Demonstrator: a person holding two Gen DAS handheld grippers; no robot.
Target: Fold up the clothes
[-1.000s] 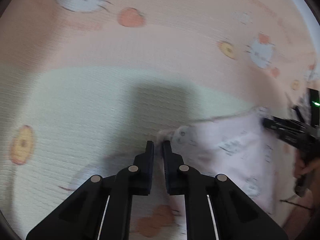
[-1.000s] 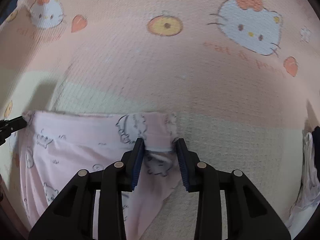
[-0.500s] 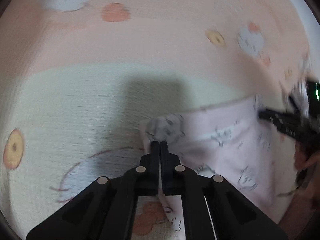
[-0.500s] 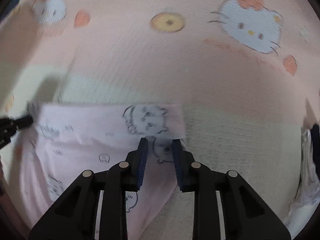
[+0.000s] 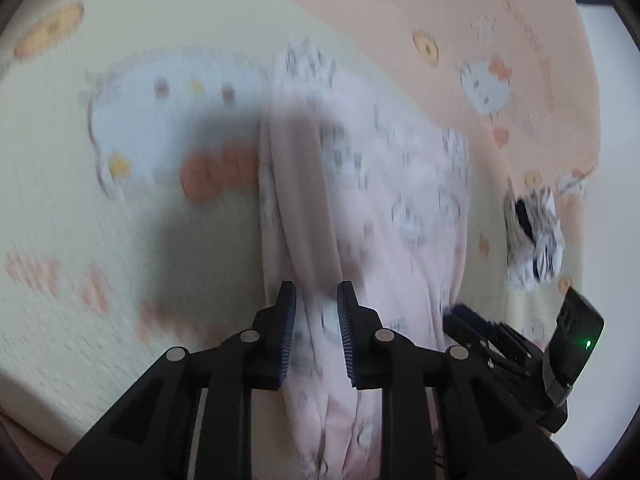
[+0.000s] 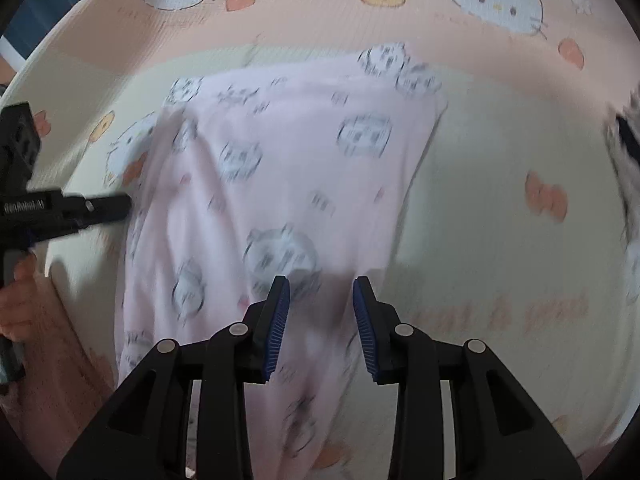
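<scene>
A pink and cream cat-print blanket (image 6: 500,208) is covering everything ahead of both tongs. On it a pale pink garment (image 6: 288,184) printed with grey cats is lying spread out, reaching forward from between both pairs of tongs; its far edge is lying well ahead of them. In the left wrist view the garment (image 5: 384,216) is showing a lengthwise fold straight ahead of the left tongs (image 5: 317,300). These are standing partly open, with cloth lying between the pads, though whether the pads are touching it is unclear through the blur. The right tongs (image 6: 321,292) are standing wide open over the garment's near part, gripping nothing. A small black-and-white cloth bundle (image 5: 534,236) is lying beyond the right tongs (image 5: 476,324), apart from the garment.
</scene>
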